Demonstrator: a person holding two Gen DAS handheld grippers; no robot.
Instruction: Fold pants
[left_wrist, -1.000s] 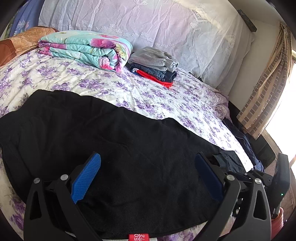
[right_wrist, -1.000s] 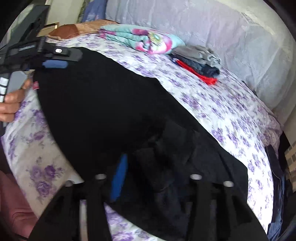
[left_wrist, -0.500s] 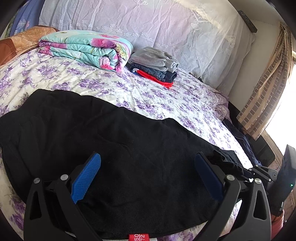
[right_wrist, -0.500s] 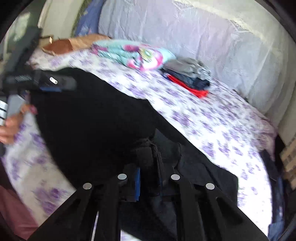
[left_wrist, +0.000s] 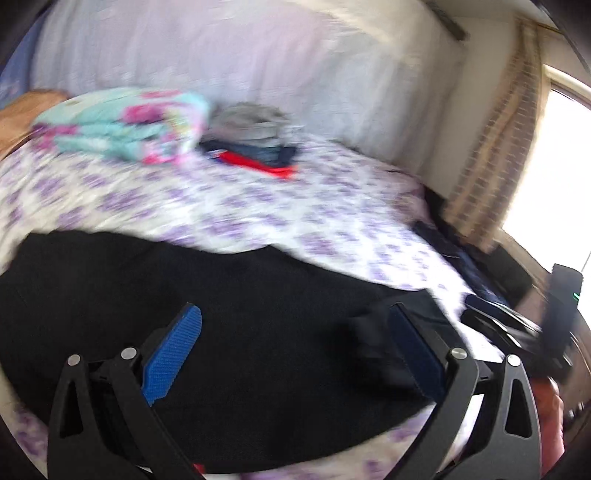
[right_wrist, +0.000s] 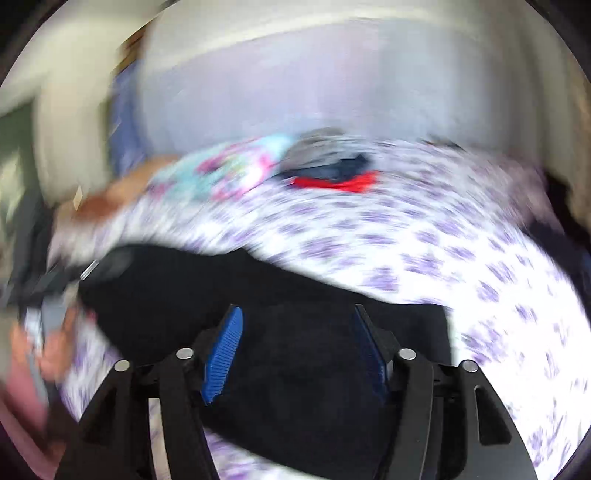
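Both views are now blurred and sit higher over the bed (left_wrist: 280, 206) than a second ago. The black pants (left_wrist: 258, 332) lie flat along its near edge, with a bunched dark fold at their right end. Behind them, well apart, rest a folded floral quilt (left_wrist: 125, 125) and a small stack of clothes (left_wrist: 255, 140). The left gripper (left_wrist: 295, 354) hangs released, blue fingers (left_wrist: 173, 354) wide over the cloth. The right gripper (right_wrist: 299, 350), clenched half a second ago, has just been opening; cloth shows between its fingers (right_wrist: 223, 354), unpinched.
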